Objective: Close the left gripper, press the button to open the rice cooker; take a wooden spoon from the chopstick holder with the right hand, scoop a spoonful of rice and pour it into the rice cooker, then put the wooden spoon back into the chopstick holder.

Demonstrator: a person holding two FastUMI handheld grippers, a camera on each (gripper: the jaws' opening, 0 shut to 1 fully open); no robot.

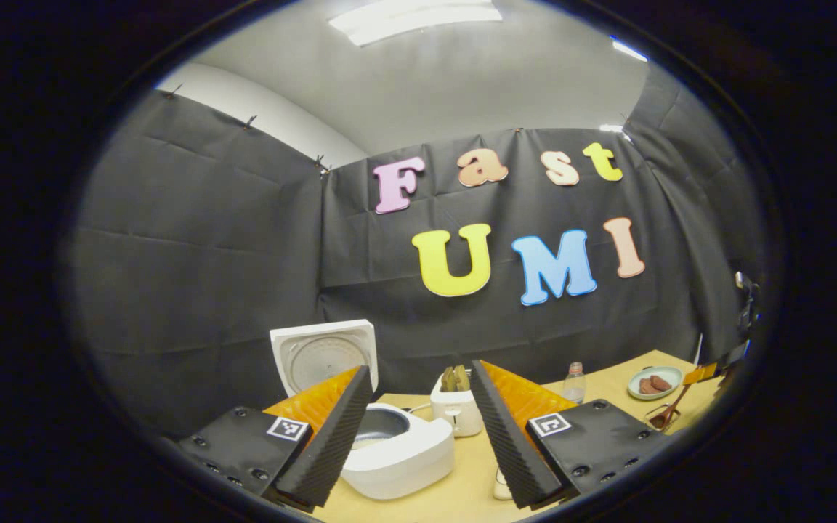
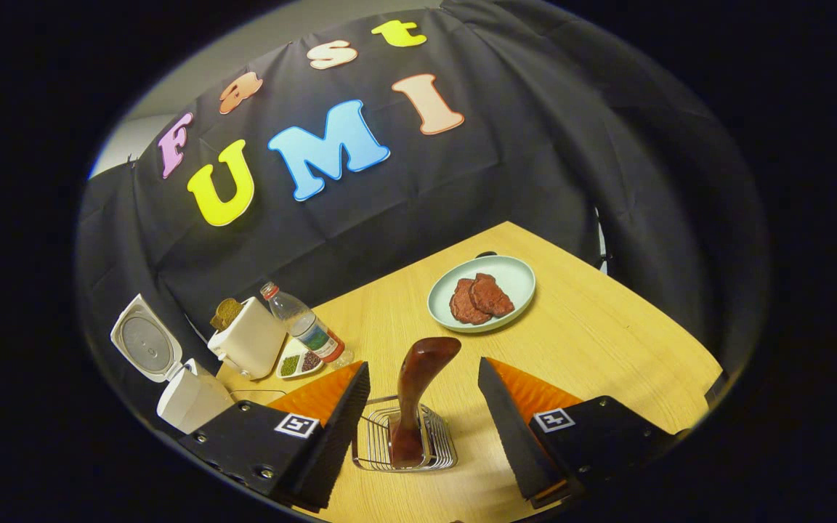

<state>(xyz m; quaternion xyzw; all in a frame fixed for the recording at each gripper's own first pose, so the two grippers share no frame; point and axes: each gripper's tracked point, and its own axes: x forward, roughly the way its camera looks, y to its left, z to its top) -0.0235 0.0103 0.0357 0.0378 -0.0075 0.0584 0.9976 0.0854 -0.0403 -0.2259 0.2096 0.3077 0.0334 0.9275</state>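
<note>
One smooth wooden spoon point(image 2: 418, 392) upright in wire chopstick holder point(image 2: 405, 442).

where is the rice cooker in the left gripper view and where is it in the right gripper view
Left gripper view: the rice cooker sits low at centre-left, between the left gripper's fingers, its lid standing open.
Right gripper view: the rice cooker is at the far left edge, lid open.
Shared landmark: the white toaster beside the cooker.
</note>
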